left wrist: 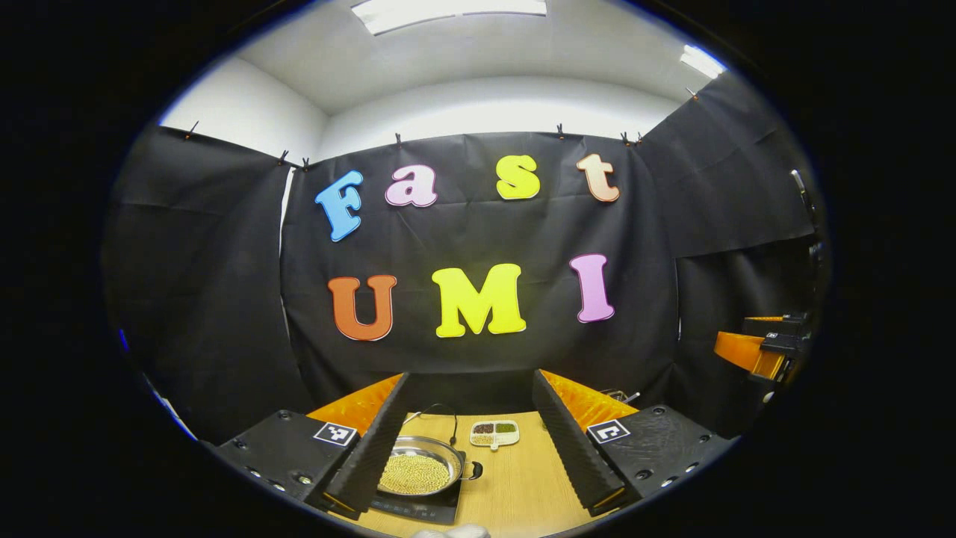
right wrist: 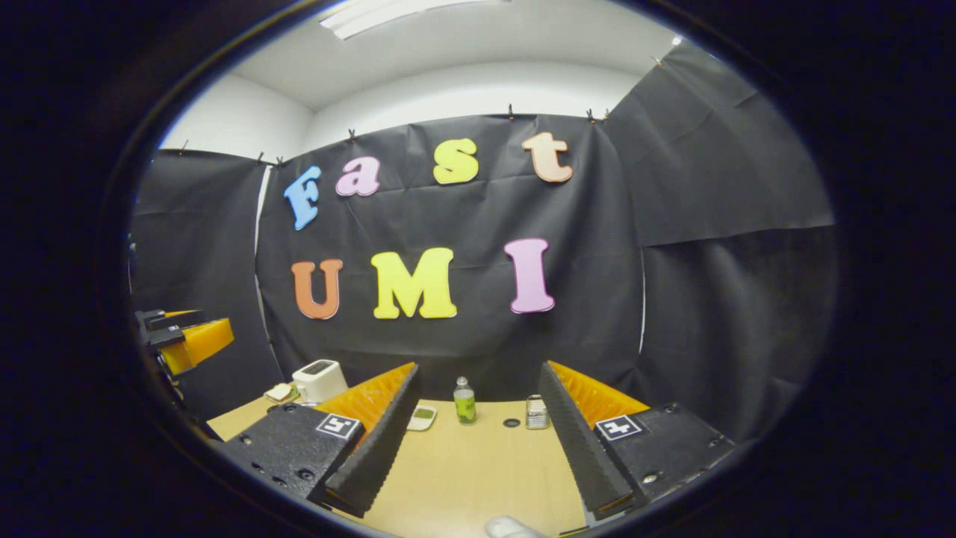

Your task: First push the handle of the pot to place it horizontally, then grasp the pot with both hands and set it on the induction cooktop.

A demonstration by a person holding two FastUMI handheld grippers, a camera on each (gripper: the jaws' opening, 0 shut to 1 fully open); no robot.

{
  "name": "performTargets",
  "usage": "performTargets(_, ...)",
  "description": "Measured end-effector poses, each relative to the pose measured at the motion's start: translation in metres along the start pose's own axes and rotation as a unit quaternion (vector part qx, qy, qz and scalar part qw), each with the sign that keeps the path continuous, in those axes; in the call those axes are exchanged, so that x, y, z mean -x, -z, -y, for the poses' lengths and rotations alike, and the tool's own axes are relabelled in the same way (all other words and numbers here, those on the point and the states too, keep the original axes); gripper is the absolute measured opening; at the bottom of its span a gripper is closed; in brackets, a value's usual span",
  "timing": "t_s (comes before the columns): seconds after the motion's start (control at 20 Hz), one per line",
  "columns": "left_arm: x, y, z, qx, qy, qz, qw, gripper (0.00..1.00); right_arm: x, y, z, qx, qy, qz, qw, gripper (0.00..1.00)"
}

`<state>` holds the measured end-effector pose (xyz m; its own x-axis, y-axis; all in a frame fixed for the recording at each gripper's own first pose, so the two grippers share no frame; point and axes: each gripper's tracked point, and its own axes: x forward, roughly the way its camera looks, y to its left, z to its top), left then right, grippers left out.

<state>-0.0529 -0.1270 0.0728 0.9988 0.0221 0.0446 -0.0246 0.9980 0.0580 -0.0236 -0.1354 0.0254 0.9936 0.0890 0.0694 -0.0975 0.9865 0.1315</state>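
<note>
We hold both grippers up over the table [left wrist: 523, 486]. Left gripper [left wrist: 473, 448] and right gripper [right wrist: 478, 448] gape wide, holding nothing. The pot [left wrist: 420, 467] sits on the cooktop [left wrist: 418, 509].

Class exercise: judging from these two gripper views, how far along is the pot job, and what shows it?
Done, it seems: the pot already sits on the cooktop, with a short handle sticking out sideways. In hand: nothing; the left gripper and right gripper are both open and raised above the table. Left: apparently nothing, though the pot's centring cannot be judged.
</note>
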Motion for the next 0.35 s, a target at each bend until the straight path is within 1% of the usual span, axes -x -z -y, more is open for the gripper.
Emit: performTargets(0.35, -0.0016, -0.0026, -0.007, 0.0, -0.005, 0.003, 1.0, 0.96, -0.006, -0.0088, -0.0092, 0.003, -0.007, 0.009, 1.0, 1.0)
